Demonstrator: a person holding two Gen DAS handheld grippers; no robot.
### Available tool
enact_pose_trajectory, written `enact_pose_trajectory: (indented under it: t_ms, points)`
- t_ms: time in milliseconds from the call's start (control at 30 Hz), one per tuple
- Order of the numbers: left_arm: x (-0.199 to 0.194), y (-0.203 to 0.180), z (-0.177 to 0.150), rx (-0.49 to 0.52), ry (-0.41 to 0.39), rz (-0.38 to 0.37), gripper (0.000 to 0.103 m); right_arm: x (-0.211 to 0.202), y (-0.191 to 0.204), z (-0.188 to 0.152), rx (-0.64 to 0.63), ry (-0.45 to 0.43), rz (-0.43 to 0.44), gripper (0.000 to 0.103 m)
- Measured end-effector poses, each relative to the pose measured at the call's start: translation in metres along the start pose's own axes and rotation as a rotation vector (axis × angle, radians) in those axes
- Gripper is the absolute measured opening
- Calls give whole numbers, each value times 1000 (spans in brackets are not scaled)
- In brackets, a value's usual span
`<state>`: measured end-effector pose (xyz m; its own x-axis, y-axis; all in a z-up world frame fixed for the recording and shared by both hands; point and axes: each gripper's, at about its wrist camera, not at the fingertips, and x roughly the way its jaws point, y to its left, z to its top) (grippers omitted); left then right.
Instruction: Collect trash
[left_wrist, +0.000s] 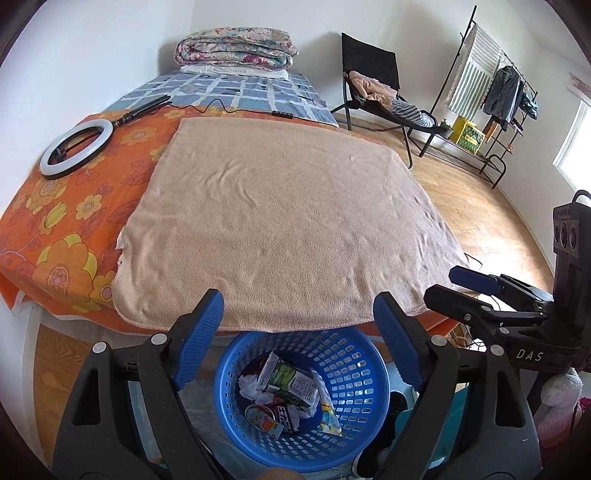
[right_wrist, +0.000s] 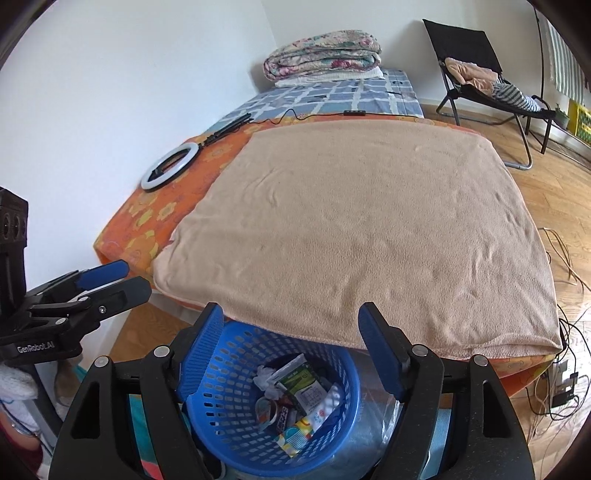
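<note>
A blue mesh basket stands on the floor at the foot of the bed. It holds several pieces of trash: crumpled white paper, a green-and-white carton and coloured wrappers. My left gripper hovers above the basket, open, with nothing between its blue pads. My right gripper hangs beside it over the same basket, also open and empty. Each shows in the other's view, the right gripper at the right edge and the left gripper at the left edge.
A beige towel lies flat on the bed, over an orange flowered sheet. A ring light with its cable and a folded quilt sit farther back. A black chair, a clothes rack and floor cables are to the right.
</note>
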<state>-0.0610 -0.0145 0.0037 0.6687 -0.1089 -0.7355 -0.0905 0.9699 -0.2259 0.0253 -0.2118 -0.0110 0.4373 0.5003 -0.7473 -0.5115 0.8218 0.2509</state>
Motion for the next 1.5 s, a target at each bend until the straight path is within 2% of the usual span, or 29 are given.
enact_pose_trajectory:
  t_ms: [333,1500]
  points:
    - [-11,-3,11,-26,-37,-8,92,-12,-12,13,55,-46,25,79]
    - [-19,-9,24,-27,-67,8,93,-15,-20,19,85,-58,34,80]
